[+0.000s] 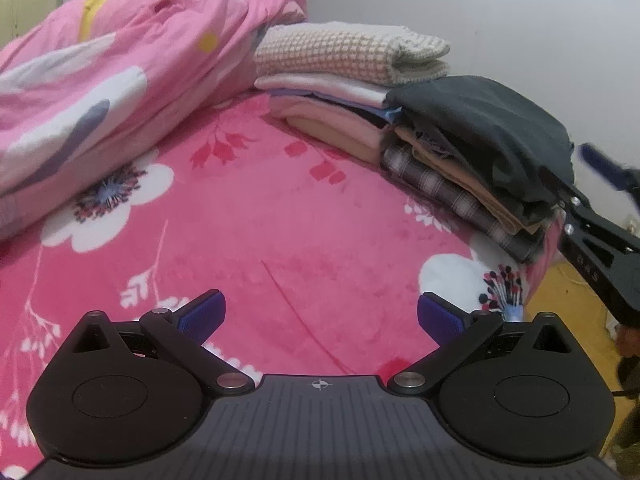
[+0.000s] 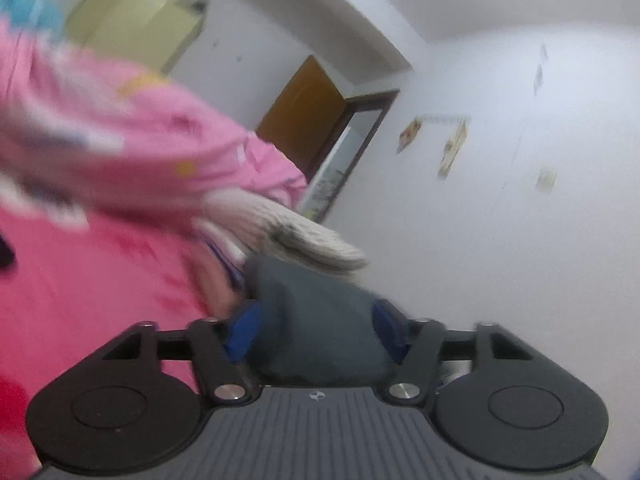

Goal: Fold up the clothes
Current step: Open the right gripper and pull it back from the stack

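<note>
A folded dark grey garment, soft and matte with rounded, slumping edges, caps the nearer stack of clothes at the 2 o'clock side of the left wrist view, resting on tan and plaid layers. In the blurred right wrist view the same garment sits between the blue ribbed pads of the right gripper, whose fingers are spread wide on either side of it; whether they touch the cloth cannot be told. Behind, at 1 o'clock, a waffle-textured cream towel tops a second stack of pale pink and white folds. The left gripper hovers with fingers apart and nothing between them over the plush pink floral blanket. A rumpled pink quilt bulges at 10 o'clock against the white wall.
</note>
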{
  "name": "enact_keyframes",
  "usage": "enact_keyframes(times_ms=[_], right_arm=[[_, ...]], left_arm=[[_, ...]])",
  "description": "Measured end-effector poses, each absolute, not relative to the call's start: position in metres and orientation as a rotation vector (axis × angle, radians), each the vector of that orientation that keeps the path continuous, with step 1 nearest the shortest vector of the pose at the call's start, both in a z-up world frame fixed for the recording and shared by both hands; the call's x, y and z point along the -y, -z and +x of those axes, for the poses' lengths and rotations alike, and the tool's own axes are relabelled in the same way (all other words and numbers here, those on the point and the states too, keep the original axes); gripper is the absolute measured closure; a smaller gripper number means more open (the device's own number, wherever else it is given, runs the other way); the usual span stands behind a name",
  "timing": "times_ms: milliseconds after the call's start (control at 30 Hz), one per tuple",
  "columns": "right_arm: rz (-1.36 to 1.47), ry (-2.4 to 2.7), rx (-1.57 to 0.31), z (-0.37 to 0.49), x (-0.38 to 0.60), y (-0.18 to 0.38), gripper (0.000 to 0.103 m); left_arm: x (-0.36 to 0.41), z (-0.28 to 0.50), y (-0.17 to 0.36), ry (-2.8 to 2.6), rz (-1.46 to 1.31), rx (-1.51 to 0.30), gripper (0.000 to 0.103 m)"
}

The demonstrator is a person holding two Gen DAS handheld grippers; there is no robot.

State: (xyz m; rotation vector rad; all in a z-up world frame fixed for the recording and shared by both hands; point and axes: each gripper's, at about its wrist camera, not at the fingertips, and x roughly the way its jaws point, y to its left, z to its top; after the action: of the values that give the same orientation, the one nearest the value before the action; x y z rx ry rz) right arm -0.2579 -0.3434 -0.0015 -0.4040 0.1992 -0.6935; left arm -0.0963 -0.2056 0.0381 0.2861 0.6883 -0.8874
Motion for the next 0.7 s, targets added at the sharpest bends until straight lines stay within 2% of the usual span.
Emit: enact_keyframes(times_ms=[100, 267, 500, 600, 700], right_arm=[[-0.247, 0.611, -0.182, -0.258, 0.358, 0.006, 0.059], [-0.072, 0.498, -0.409, -0.243, 0.386, 0.029, 0.069], [-0.089, 0.478, -0.236, -0.255, 0.374, -0.012, 0.070], [-0.105, 0.475, -0.255, -0.232, 0.381, -0.013, 0.071], [-0.027, 0.523, -0.375, -0.215, 0.401, 0.009, 0.071]], left_arm=[[0.205, -0.098, -0.046, 0.888, 0.294, -0.664, 0.000], [0.206, -0.099, -0.059, 0.900, 0.300, -0.632, 0.000], [0.207, -0.098, -0.073, 0.907, 0.277, -0.627, 0.000], [0.203, -0.103, -0.075, 0.916, 0.269, -0.621, 0.000], [0.202, -0.106, -0.072, 0.913, 0.278, -0.621, 0.000]])
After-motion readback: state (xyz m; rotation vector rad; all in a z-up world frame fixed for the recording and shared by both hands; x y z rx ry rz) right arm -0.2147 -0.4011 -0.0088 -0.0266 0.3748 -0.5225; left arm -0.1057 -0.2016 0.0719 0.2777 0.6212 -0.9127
